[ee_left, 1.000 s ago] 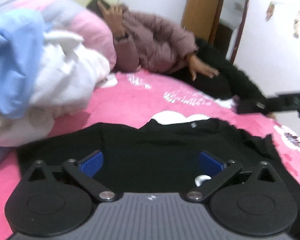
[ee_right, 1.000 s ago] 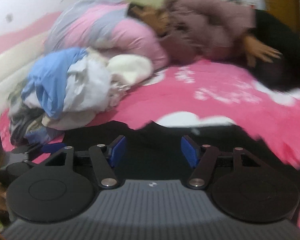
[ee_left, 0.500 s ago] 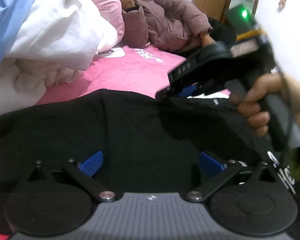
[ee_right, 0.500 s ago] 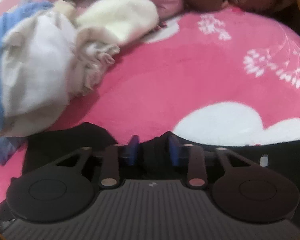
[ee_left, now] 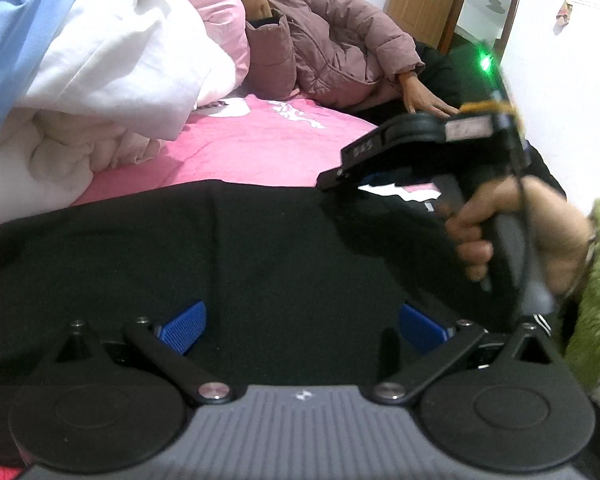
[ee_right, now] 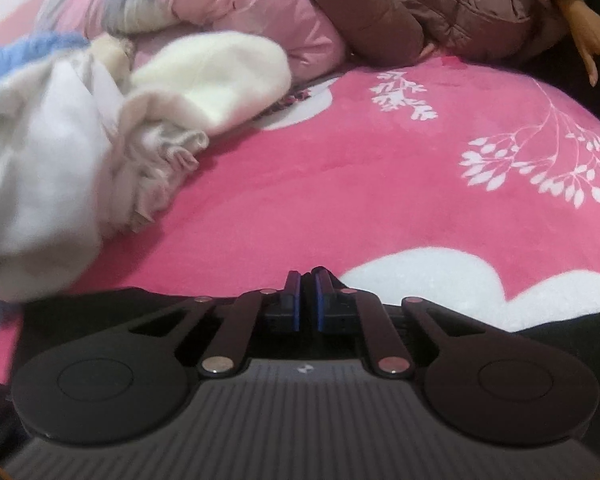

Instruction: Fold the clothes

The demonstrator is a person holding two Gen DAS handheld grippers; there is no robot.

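While the left gripper (ee_left: 300, 326) hovers low over the black garment (ee_left: 228, 256), its blue pads (ee_left: 182, 326) stand wide apart with nothing between them. In the left wrist view the garment lies spread across the near part of the pink blanket (ee_left: 236, 148), a pile of white and blue laundry (ee_left: 80, 68) rises at the far left, and a person in a mauve padded jacket (ee_left: 324, 52) lies at the far side. At the right, a hand (ee_left: 516, 232) holds the right gripper (ee_left: 334, 176), whose tip meets the far edge of the garment. A green lamp glows on its body, and the small labels there are too blurred to read. In the right wrist view the right gripper (ee_right: 307, 300) has its pads almost together at the far edge of the black garment (ee_right: 100, 312); dark cloth seems to be pinched between them, but the slim gap does not show it clearly. Beyond it lie the pink blanket (ee_right: 340, 184) with white leaf prints and the pile of laundry (ee_right: 60, 152) at the left. The hold looks thin, so I judge that the cloth may slip out if this edge is lifted or pulled fast. With only one gripper holding, the fold may come out crooked, or the garment may bunch. No brand or writing can be read in this view.
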